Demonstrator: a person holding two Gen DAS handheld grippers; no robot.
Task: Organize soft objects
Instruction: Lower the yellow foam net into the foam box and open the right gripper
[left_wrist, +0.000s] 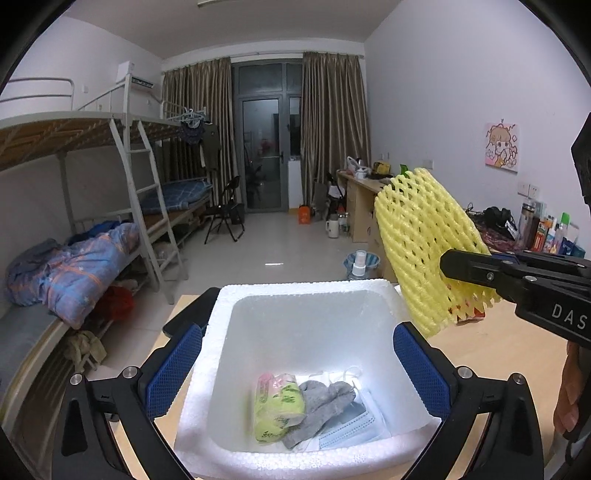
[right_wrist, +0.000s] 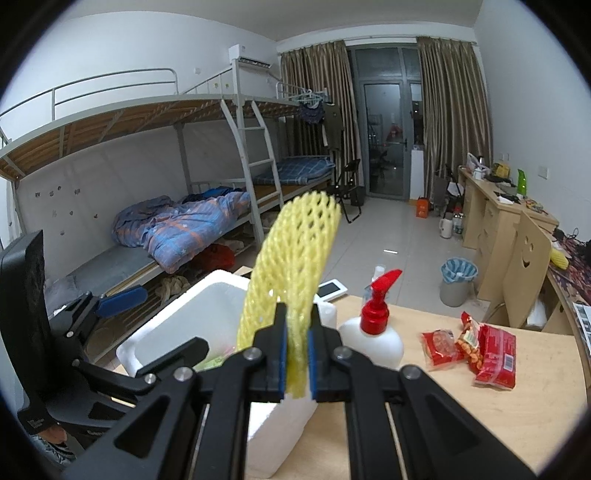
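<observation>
A white foam box (left_wrist: 306, 295) stands on the near left part of a wooden table (right_wrist: 480, 406), its left wall close to the table's left edge. The box's far half is bare; at its near end lie a green-and-pink packet (left_wrist: 277, 410), a grey glove (left_wrist: 317, 410) touching it and a blue face mask (left_wrist: 351, 428) under the glove. To the right of the box, on the table, stand a white pump bottle with a red head (right_wrist: 373, 332) and, further right, red snack packets (right_wrist: 476, 350); the near right of the table top is open.

The left gripper (left_wrist: 297, 365) hangs over the box with its blue pads (left_wrist: 173, 369) spread wide, one outside the left wall and one above the interior, nothing between them. The right gripper (right_wrist: 297, 362) has its jaws clamped on the lower end of a yellow foam net sleeve (right_wrist: 295, 258), which stands upright above the box's right rim
</observation>
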